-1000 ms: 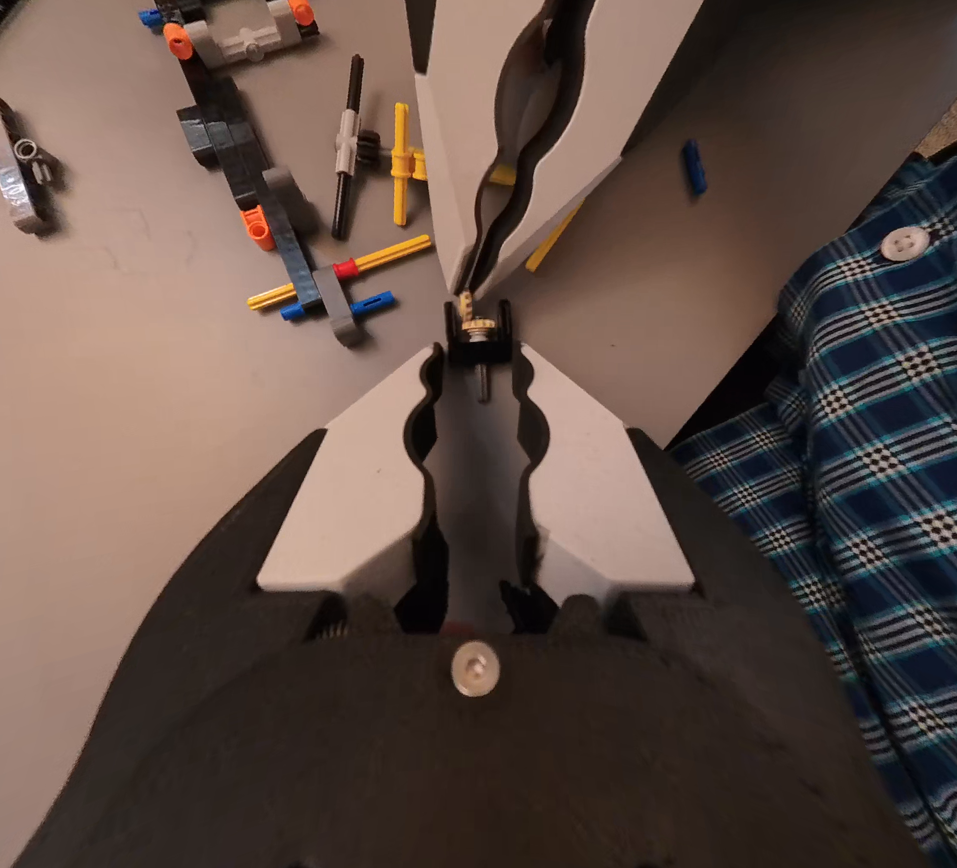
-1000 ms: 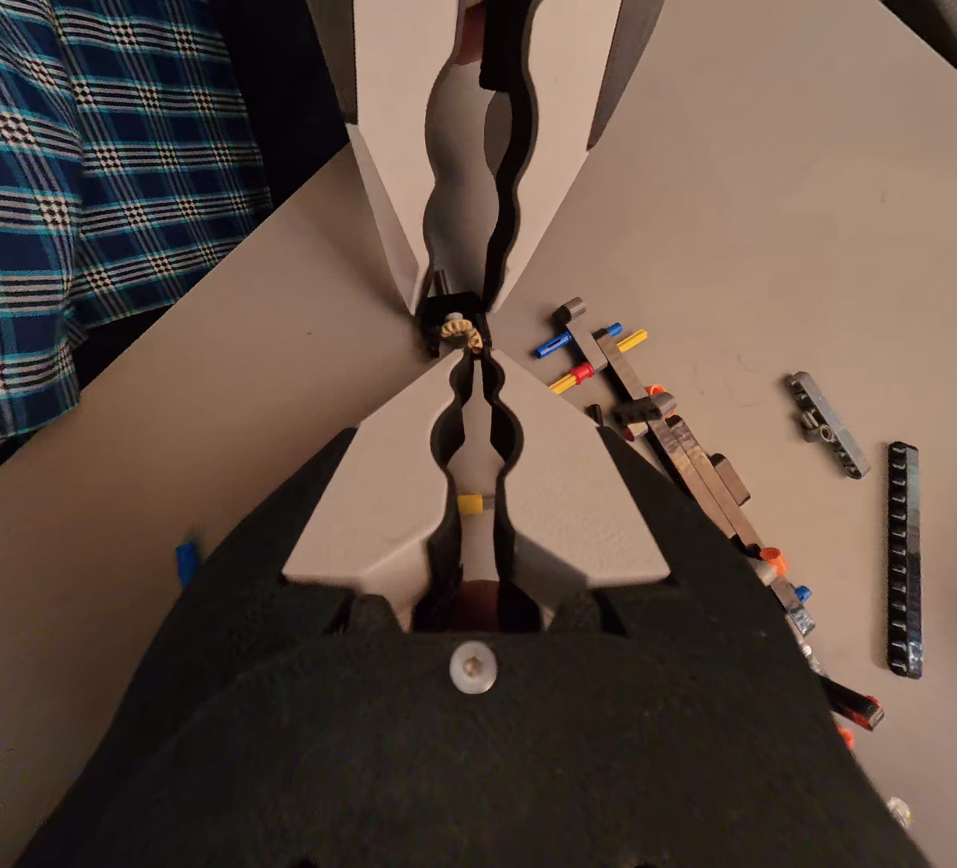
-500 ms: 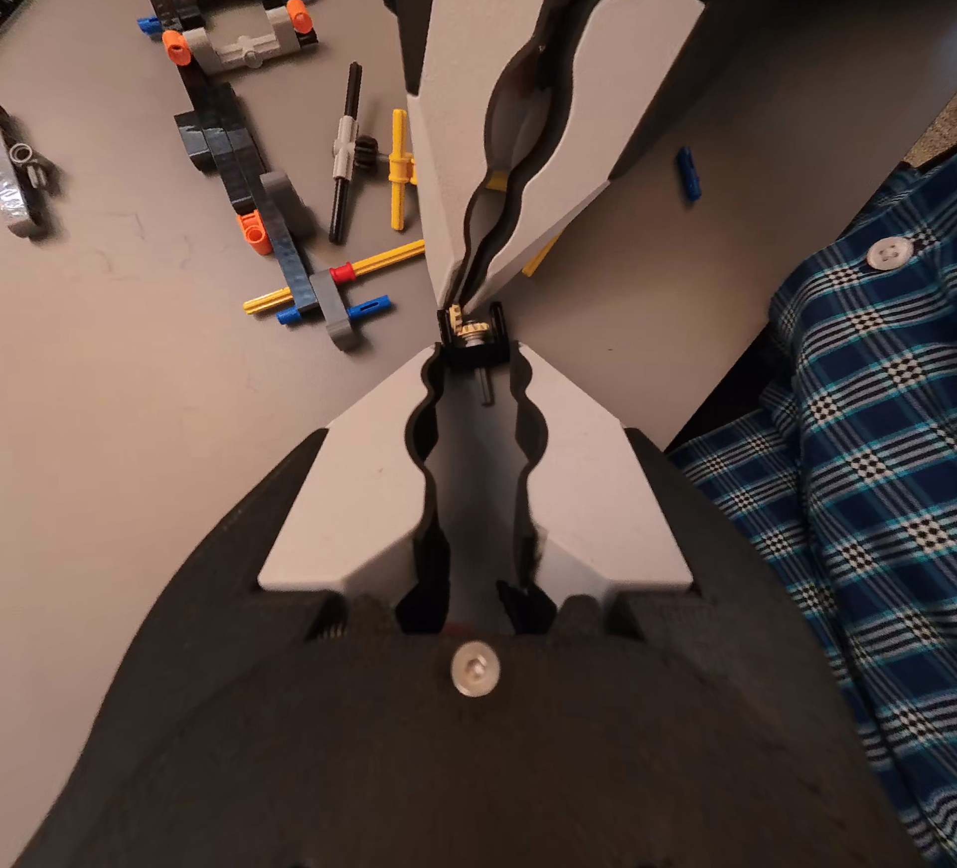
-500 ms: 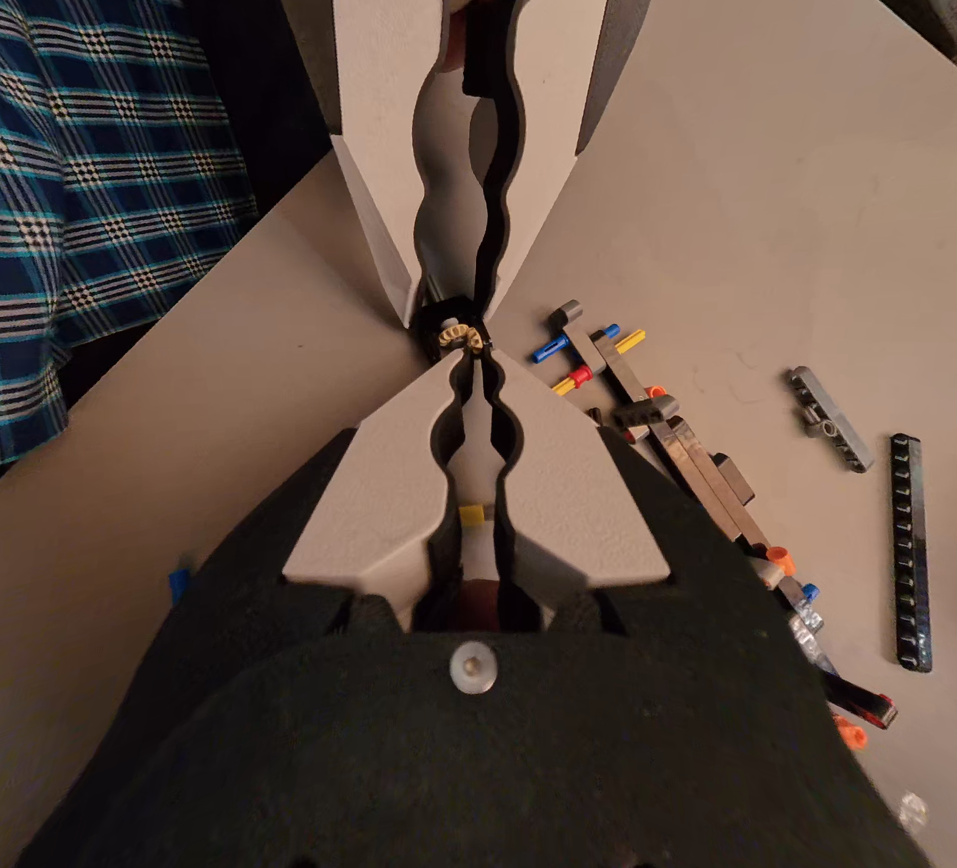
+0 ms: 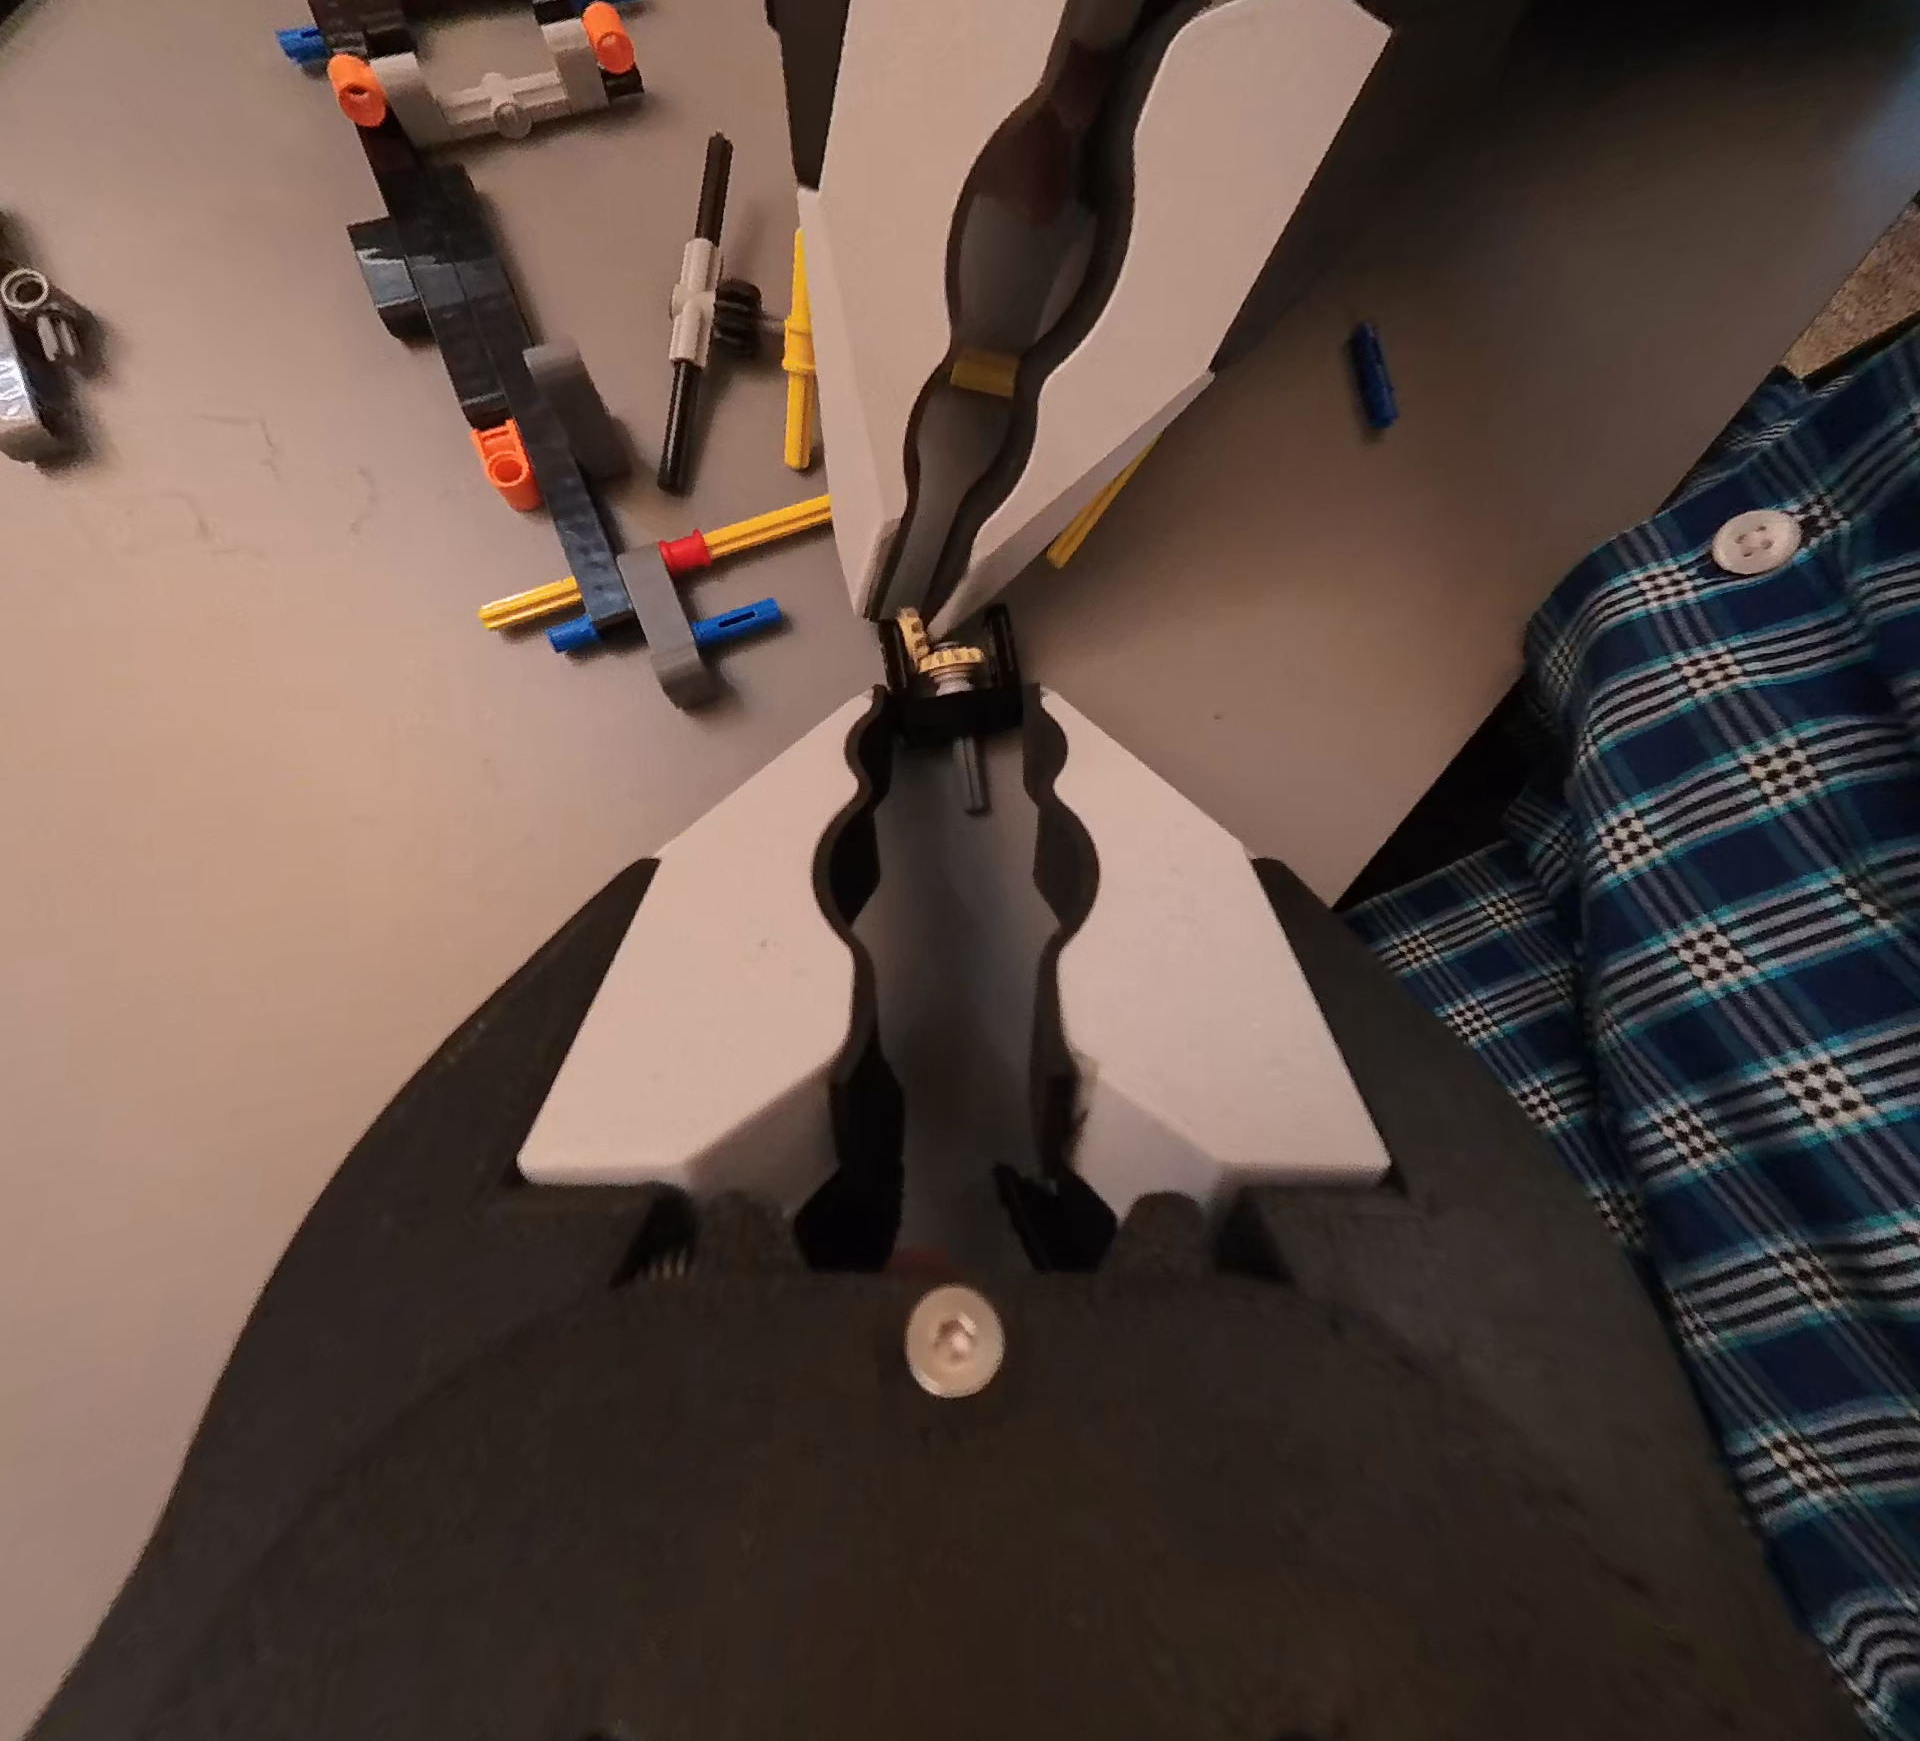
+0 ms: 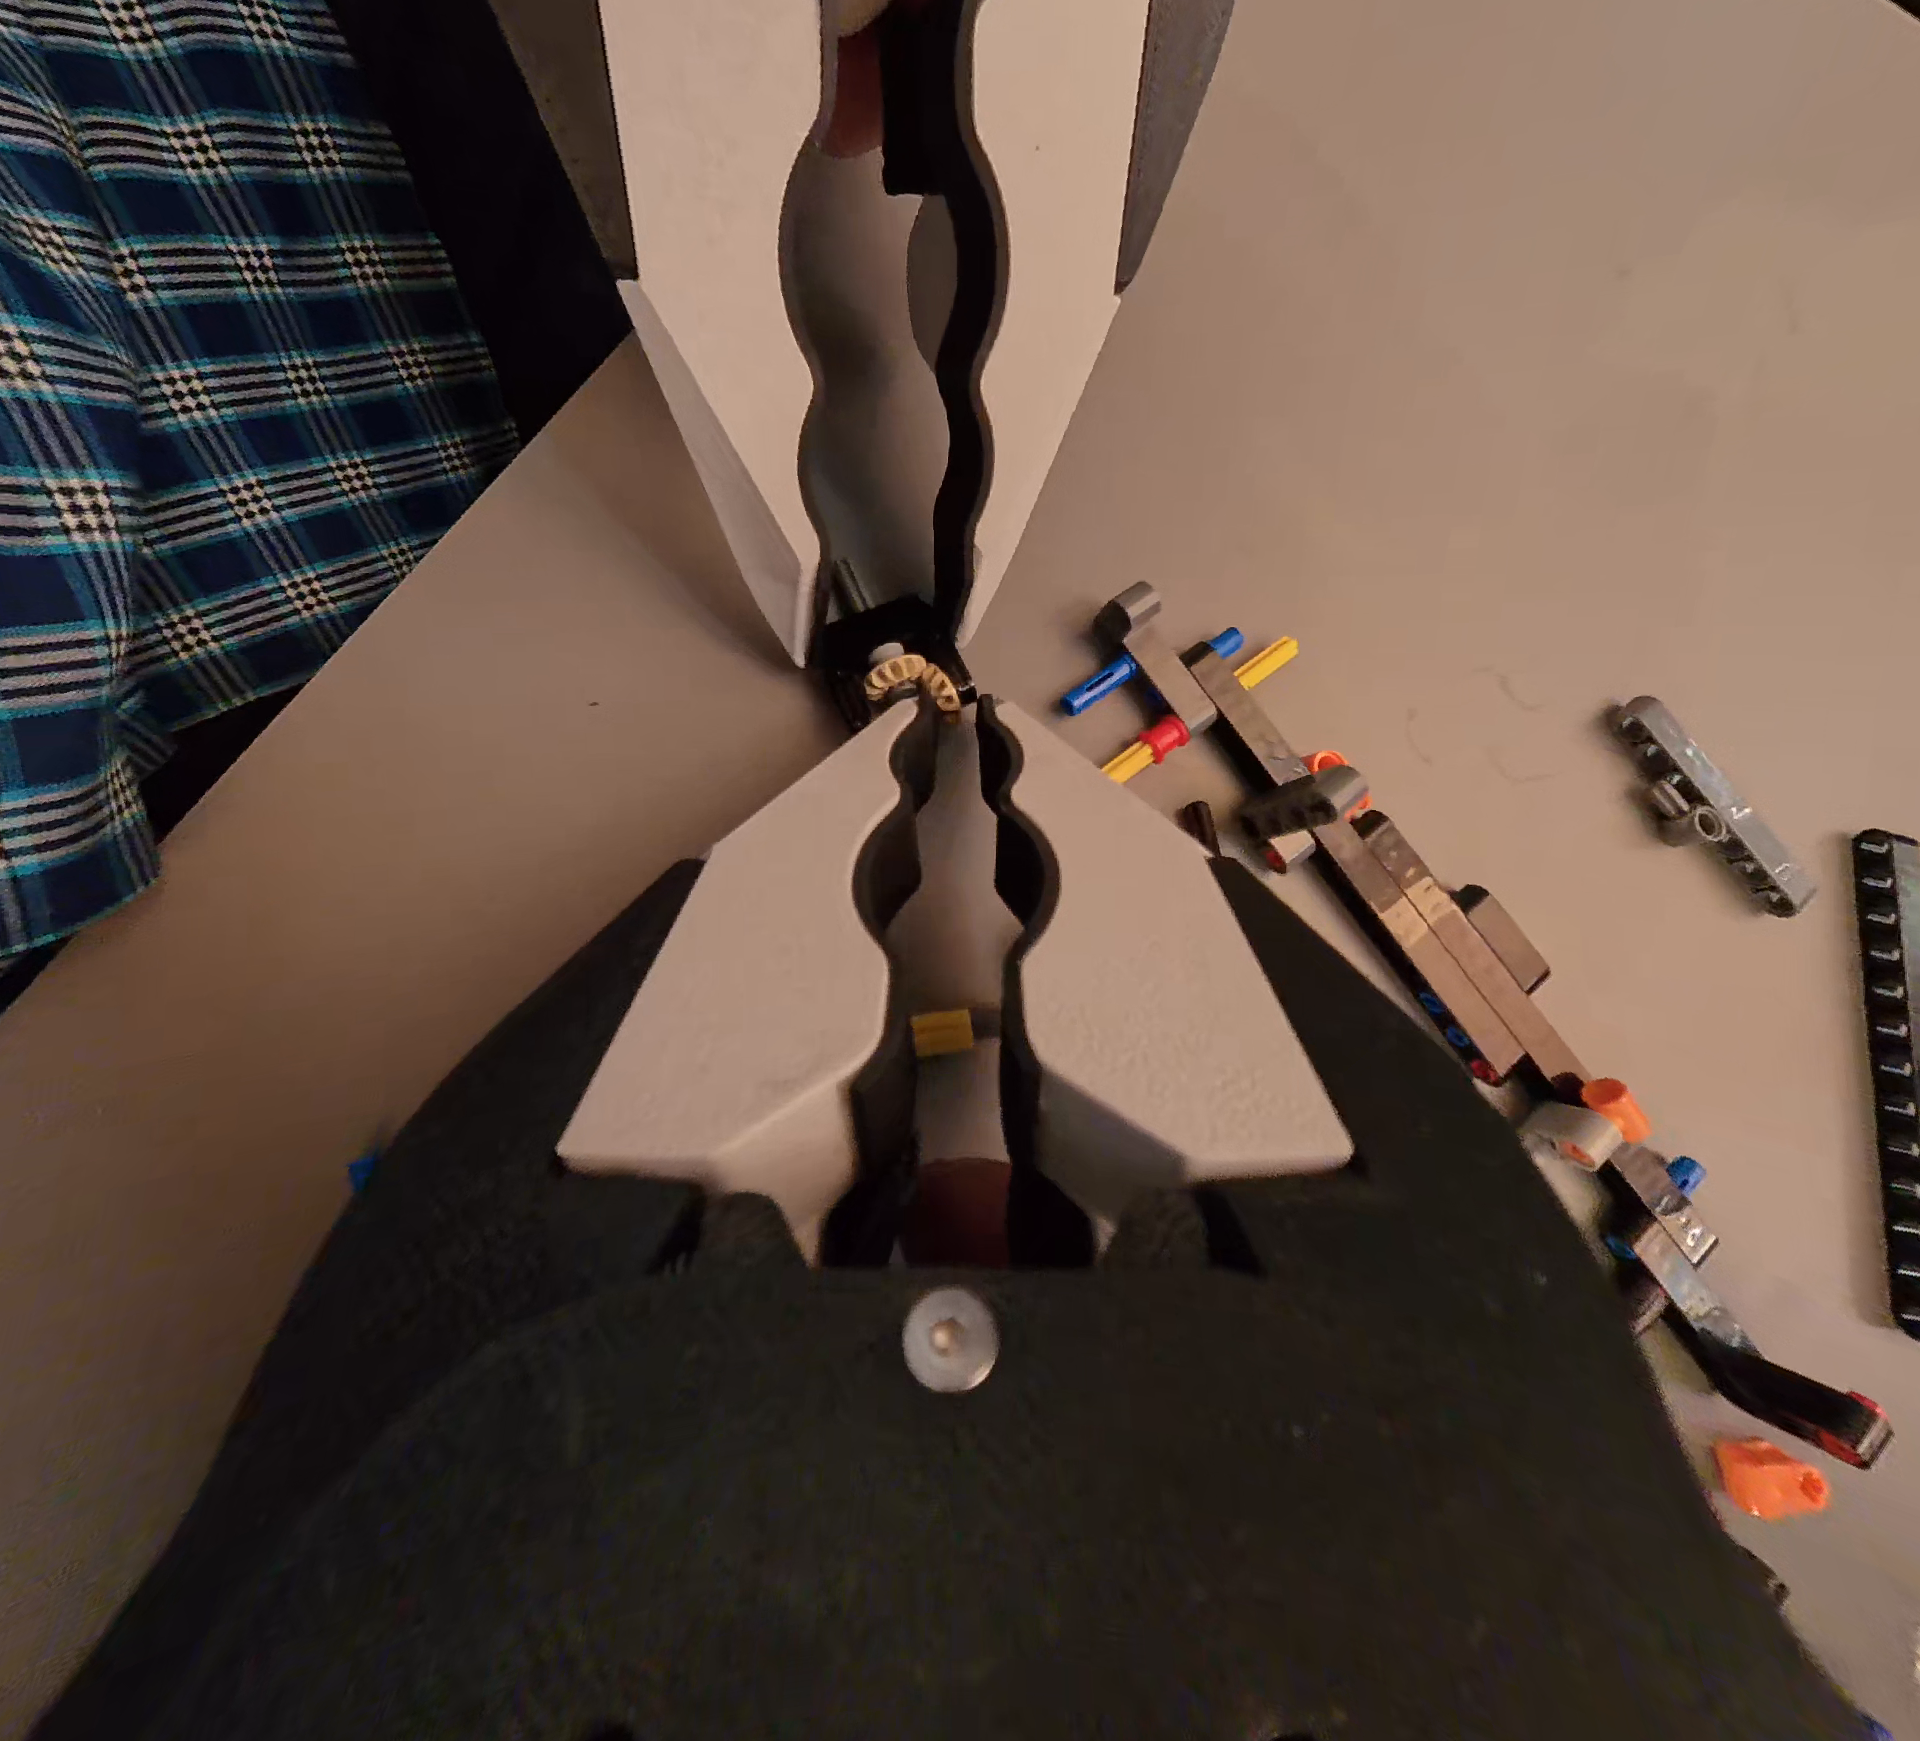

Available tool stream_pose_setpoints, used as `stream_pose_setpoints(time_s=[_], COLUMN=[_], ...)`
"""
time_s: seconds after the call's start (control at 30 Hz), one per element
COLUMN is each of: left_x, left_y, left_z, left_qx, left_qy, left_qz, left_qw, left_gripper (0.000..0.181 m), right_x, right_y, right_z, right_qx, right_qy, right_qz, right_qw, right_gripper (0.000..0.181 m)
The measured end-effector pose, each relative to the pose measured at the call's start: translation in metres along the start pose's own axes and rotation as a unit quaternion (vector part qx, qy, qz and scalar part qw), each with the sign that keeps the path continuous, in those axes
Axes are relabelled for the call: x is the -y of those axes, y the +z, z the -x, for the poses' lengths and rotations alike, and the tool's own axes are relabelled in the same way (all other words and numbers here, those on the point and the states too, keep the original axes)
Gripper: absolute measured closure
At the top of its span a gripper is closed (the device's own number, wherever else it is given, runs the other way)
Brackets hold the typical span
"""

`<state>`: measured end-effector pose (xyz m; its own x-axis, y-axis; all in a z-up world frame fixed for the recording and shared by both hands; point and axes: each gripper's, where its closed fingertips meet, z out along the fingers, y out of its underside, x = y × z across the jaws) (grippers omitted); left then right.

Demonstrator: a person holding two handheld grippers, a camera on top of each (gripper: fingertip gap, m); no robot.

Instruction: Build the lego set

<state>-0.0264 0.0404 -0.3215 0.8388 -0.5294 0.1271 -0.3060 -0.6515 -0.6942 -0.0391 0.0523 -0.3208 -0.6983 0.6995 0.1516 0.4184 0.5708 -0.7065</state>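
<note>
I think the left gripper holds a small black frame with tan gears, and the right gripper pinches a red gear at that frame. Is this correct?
Not quite: the gear that the right gripper pinches is tan, not red, as the right wrist view shows. The rest stands: the left gripper holds the small black frame with tan gears.

Left tongs [image 5: 951,704]: matt pale-grey plastic fingers [image 5: 727,943] with dark wavy inner linings, on a coarse, grainy black body fixed by a bright metal screw [image 5: 954,1342]. Right tongs [image 6: 951,715]: same finish. Lego pieces [image 5: 582,538]: hard glossy plastic, black beams catching glints. Worktop [image 5: 208,756]: smooth matt beige, faintly scuffed. Shirt [image 5: 1714,912]: woven checked cloth, with a pale shiny button [image 5: 1756,541].
</note>
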Motion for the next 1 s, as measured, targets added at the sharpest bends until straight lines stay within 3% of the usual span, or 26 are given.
stream_pose_setpoints(time_s=[1.0], left_x=[0.0014], left_y=[-0.0009], left_z=[-0.0027], left_qx=[0.0], left_qy=[-0.008], left_qz=[-0.003], left_qw=[1.0], left_gripper=[0.159], right_x=[0.0017], right_y=[-0.0064], right_z=[0.0039], right_qx=[0.044], right_qy=[0.034], right_qz=[-0.01], right_qw=[0.998], right_gripper=[0.175])
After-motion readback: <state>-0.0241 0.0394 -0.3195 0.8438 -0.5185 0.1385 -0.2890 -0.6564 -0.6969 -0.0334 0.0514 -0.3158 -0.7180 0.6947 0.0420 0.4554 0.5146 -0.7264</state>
